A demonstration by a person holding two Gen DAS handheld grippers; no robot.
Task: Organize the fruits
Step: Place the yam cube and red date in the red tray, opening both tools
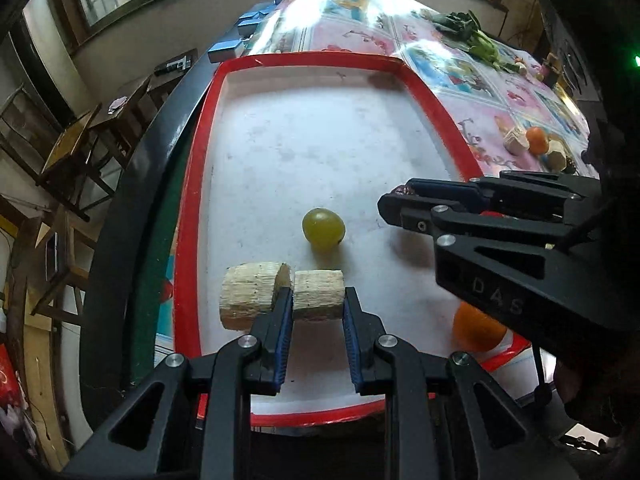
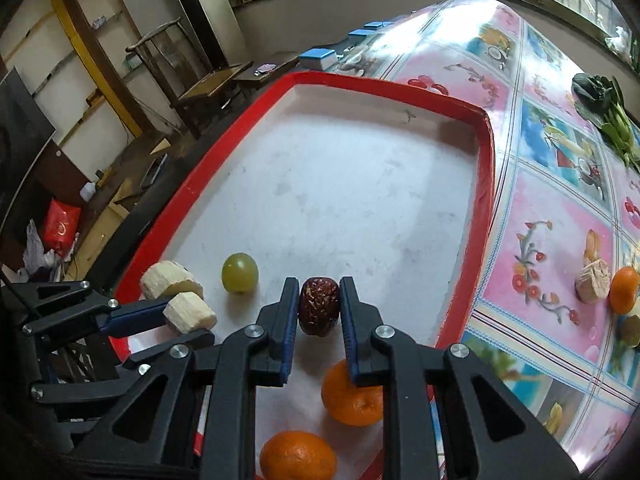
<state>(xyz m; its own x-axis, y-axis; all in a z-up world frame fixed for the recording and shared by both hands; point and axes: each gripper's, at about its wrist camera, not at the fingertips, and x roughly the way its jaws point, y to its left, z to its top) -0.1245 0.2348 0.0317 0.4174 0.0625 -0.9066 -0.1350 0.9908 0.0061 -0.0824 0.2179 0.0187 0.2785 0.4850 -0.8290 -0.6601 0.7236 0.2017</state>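
Two oranges (image 2: 352, 398) lie nearest, at the near edge of the red-rimmed tray (image 2: 486, 184). Above them the right gripper (image 2: 319, 306) is clamped on one dark red date (image 2: 319, 306). At the tray's left rim the left gripper (image 1: 318, 300) grips one of two pale cane pieces (image 1: 319, 294), with one green grape (image 1: 323, 228) just beyond. Most of the white tray floor is free. On the tablecloth (image 2: 532, 236) lie one more orange (image 2: 624, 290) and another cane piece (image 2: 593, 282).

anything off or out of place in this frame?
Nothing damaged or spilled. Only oddity: leafy greens lie loose on the table, not fruit. More fruit pieces and an orange sit outside the red tray.
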